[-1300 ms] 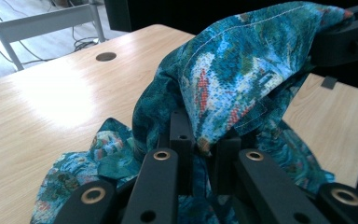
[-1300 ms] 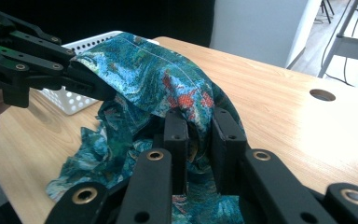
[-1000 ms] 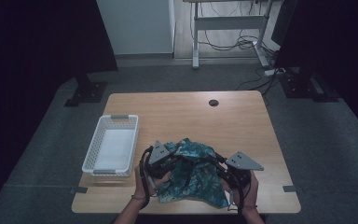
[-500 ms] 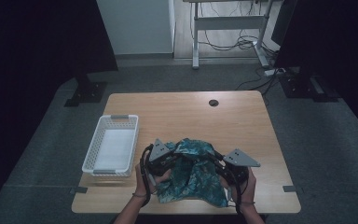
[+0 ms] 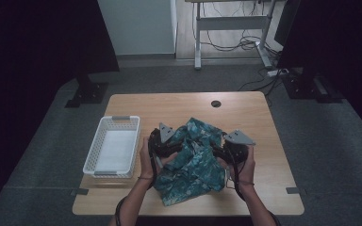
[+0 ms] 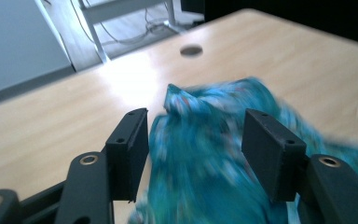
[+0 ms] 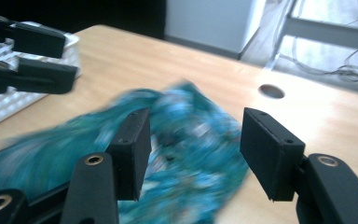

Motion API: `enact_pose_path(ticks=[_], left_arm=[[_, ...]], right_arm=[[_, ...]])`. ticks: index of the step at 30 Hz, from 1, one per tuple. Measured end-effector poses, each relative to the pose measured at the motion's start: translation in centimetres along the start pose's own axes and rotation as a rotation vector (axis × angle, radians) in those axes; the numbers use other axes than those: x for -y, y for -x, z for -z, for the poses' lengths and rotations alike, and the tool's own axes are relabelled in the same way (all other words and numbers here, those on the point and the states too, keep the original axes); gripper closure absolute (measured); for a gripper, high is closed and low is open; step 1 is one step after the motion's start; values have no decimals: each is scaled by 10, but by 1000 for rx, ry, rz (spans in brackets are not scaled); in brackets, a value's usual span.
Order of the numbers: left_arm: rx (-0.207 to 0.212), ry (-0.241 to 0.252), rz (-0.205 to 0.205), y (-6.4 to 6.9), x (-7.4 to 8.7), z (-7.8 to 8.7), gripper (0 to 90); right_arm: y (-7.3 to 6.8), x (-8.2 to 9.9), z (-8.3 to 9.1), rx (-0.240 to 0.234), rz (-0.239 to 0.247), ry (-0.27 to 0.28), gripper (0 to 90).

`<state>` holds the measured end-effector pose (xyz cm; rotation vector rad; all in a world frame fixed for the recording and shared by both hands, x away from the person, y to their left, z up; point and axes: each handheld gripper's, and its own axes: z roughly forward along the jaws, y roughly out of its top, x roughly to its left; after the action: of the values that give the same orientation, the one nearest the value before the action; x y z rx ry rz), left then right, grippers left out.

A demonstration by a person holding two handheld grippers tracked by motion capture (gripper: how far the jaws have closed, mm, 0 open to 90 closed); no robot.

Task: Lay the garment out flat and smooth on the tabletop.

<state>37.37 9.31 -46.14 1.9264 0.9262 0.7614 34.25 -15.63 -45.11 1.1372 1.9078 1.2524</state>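
At the left of the high view stood a white perforated plastic basket (image 5: pixel 113 151) on the light wooden table (image 5: pixel 245 117). Just right of it, the left gripper (image 5: pixel 173 147) touched the left edge of a crumpled teal patterned cloth (image 5: pixel 193 162) lying at the lower centre. Its jaws had just been opening and stood apart, the cloth (image 6: pixel 200 158) ahead between them, unpinched. The cloth's long axis ran from upper right to lower left. The right gripper (image 5: pixel 220 151) sat at the right edge, jaws likewise just opened, cloth (image 7: pixel 186 140) unclamped. Both grippers lay equally near; the cloth lay between them.
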Motion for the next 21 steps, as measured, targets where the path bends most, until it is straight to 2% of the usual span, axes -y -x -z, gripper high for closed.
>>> enact_pose_path(ticks=[7,13,17,20,21], left_arm=[[38,-12,-46,11,22,15,401],[74,-13,-41,16,34,26,397],[84,-41,-40,18,45,28,393],[97,-95,-34,18,57,26,392],[97,-95,-34,18,57,26,392]], right_arm=[[-12,18,11,-48,29,-28,424],[-14,31,12,-77,32,-52,417],[-13,40,12,-89,20,-68,410],[-13,46,14,-101,14,-76,406],[-13,46,14,-101,14,-76,406]])
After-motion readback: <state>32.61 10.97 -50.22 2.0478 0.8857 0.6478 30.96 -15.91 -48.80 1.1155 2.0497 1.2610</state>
